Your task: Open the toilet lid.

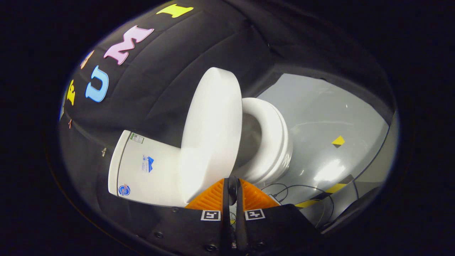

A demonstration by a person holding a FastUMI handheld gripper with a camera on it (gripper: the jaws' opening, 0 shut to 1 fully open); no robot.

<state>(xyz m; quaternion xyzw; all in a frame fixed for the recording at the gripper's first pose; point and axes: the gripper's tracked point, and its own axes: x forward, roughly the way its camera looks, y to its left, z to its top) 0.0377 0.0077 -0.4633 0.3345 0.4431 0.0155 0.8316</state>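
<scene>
At the six o'clock position of the gripper view, the gripper (233,183) with its two orange ribbed fingers (210,199) stands with the fingers drawn together, only a thin dark slit between them, and nothing is clamped there. Each finger carries a square black-and-white marker tag (210,215) at its base. Just ahead of the fingertips, toward twelve o'clock, the glossy white oval plastic toilet lid (212,131) stands raised, its lower edge close to the tips; whether it touches them cannot be told. The lid leans back toward the white ceramic cistern (145,167) at nine o'clock, which bears small blue stickers. At two o'clock from the fingertips, beyond the lid, the white rounded toilet seat (272,137) lies exposed over the bowl, its opening in shadow. Beyond the seat, toward three o'clock, the shiny grey floor (320,113) carries a small yellow-and-black diamond marker (338,141). Thin dark cables (284,190) and yellow-and-black striped tape (332,189) lie on the floor at four o'clock, near the fingers.
</scene>
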